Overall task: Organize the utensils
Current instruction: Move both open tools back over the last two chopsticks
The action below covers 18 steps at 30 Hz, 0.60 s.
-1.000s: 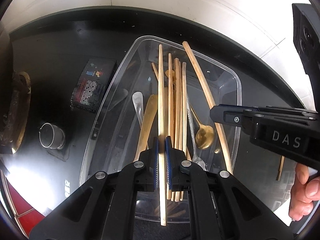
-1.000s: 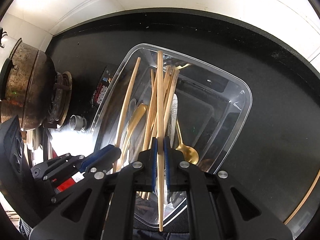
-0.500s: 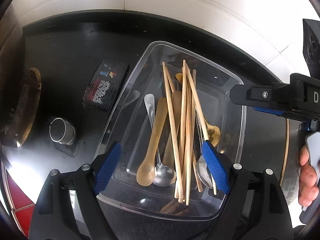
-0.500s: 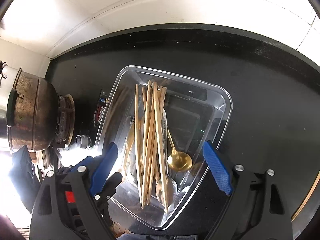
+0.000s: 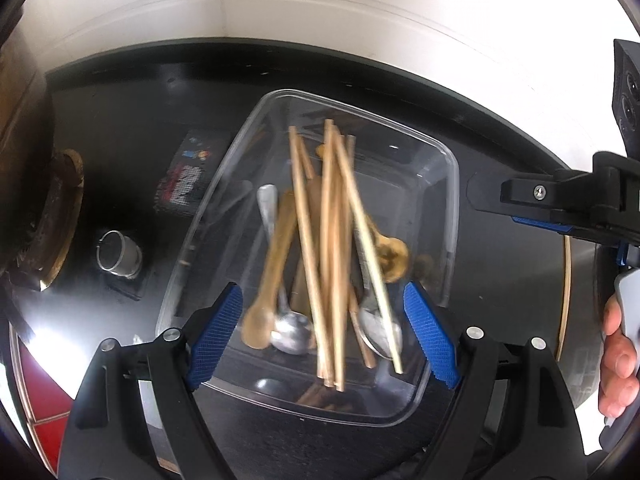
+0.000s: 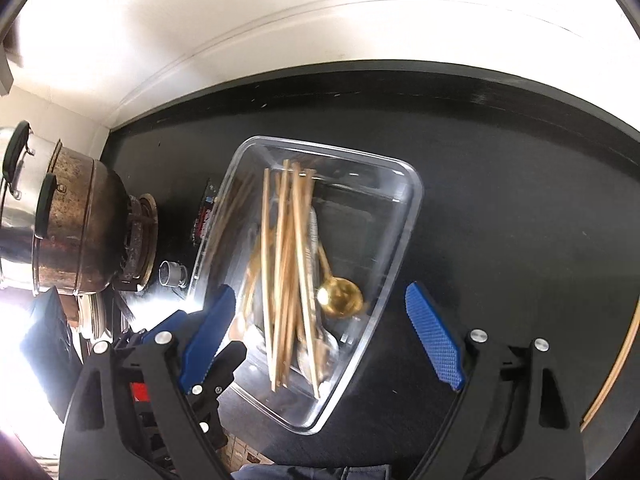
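Observation:
A clear plastic container (image 5: 452, 216) (image 6: 408, 216) sits on the black counter. Inside lie several wooden chopsticks (image 5: 332, 248) (image 6: 284, 264), a wooden spoon (image 5: 272, 264), silver spoons (image 5: 292, 332) and a gold spoon (image 5: 392, 256) (image 6: 340, 292). My left gripper (image 5: 324, 336) hangs open above the container's near end, nothing between its blue pads. My right gripper (image 6: 320, 336) is open too, over the container's near right side, and it shows at the right edge of the left wrist view (image 5: 560, 204). The left gripper's fingers (image 6: 200, 332) show at the lower left of the right wrist view.
A worn brown pot (image 6: 80, 232) on a burner and a steel pot (image 6: 16, 200) stand to the left. A small metal cup (image 5: 120, 252) (image 6: 172, 274) and a dark packet (image 5: 184, 184) lie left of the container. A person's hand (image 5: 618, 344) is at right. White wall behind.
Both grippers opened and let go of a chopstick each; those now lie in the container. Both grippers have pulled back and up from the container, which looks smaller.

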Available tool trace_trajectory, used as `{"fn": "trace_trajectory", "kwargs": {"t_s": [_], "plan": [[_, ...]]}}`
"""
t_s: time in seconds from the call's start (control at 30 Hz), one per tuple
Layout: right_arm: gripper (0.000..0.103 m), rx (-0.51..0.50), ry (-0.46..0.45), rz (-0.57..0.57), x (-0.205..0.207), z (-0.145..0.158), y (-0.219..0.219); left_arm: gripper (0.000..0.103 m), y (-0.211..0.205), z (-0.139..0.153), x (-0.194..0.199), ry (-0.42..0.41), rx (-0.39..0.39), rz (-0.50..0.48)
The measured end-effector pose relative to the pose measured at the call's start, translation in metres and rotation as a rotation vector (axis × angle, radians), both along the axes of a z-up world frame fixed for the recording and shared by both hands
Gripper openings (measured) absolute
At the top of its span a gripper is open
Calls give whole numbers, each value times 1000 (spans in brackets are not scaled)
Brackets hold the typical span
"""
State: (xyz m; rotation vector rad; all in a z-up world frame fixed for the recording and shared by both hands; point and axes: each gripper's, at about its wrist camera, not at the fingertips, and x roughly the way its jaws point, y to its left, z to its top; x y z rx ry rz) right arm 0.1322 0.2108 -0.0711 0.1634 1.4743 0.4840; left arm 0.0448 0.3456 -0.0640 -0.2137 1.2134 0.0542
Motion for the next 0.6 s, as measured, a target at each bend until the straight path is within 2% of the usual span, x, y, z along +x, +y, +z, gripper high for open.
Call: {"fn": "trace_trajectory", "kwargs": {"t_s": [0.27,0.6], "plan": [[85,-15,-21,-106,-18,6,-86,81,-73,5,-3,3,15,-117],[85,-113,-34,-295,-61,9,-261,81,-216,-14,-14,26,16,-305]]}}
